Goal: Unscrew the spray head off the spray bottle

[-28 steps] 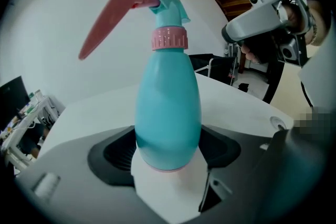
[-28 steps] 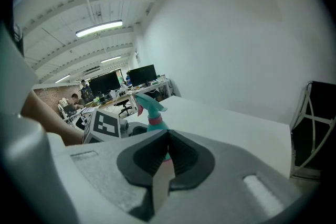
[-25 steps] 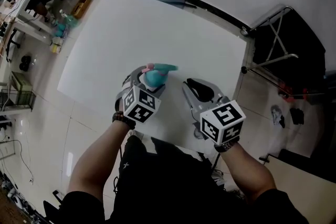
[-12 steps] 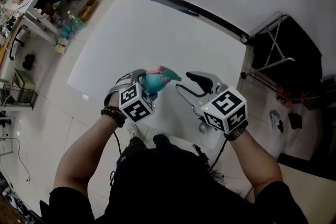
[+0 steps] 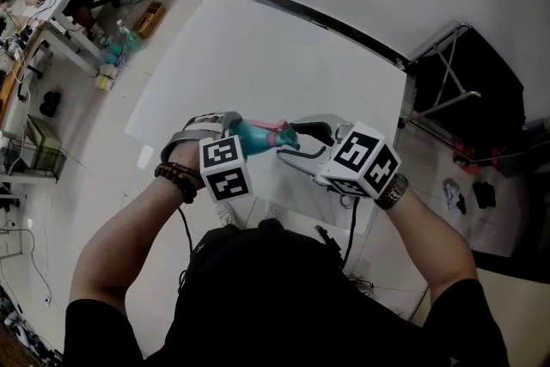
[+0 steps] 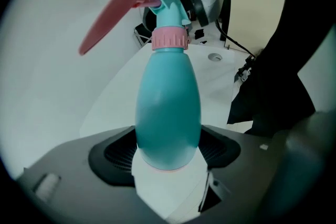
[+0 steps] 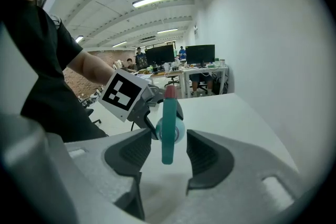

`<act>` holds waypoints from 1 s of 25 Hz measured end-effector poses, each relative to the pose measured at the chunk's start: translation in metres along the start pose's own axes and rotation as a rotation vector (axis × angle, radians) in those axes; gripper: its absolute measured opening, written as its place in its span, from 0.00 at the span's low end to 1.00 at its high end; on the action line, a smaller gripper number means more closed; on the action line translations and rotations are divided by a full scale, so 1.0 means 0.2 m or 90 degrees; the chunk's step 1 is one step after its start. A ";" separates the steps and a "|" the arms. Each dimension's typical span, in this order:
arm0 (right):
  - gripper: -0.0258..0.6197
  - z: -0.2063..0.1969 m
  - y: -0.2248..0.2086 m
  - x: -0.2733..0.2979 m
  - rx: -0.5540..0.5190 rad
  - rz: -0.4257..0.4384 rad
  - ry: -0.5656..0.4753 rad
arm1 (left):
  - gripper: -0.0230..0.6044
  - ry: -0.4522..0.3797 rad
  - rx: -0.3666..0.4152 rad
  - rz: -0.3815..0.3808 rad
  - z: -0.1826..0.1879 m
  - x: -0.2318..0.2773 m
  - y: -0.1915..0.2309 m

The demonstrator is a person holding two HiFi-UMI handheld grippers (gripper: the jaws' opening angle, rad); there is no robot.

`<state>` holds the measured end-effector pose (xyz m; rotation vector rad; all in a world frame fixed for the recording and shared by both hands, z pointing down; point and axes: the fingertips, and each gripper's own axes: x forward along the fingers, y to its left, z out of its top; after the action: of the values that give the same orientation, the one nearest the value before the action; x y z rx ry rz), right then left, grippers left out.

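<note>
Teal spray bottle with pink trigger and collar

Positions relative to the table. Over its near part, the spray bottle sits clamped between the left gripper jaws, with the spray head to the right. The right gripper jaws, which have just been opening, flank that head without touching it. Cluttered desks stand left of the table, and a folding stand stands to its right.
</note>
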<state>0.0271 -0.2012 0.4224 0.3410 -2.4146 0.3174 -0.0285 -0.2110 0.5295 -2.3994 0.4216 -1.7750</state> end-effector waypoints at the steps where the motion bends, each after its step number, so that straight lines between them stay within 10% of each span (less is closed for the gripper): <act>1: 0.34 0.01 0.02 0.02 0.002 0.009 0.004 | 0.66 0.008 0.015 0.004 -0.02 -0.01 0.00; 13: 0.33 0.04 0.14 0.17 0.027 0.008 0.032 | 0.66 0.096 0.106 0.080 -0.18 -0.13 0.03; 25: 0.23 0.04 0.23 0.21 -0.070 -0.021 0.037 | 0.66 0.107 0.093 0.032 -0.22 -0.15 -0.07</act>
<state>-0.0228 -0.1670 0.4373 0.3168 -2.3564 0.1771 -0.0757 -0.1854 0.5189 -2.1333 0.3536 -1.9224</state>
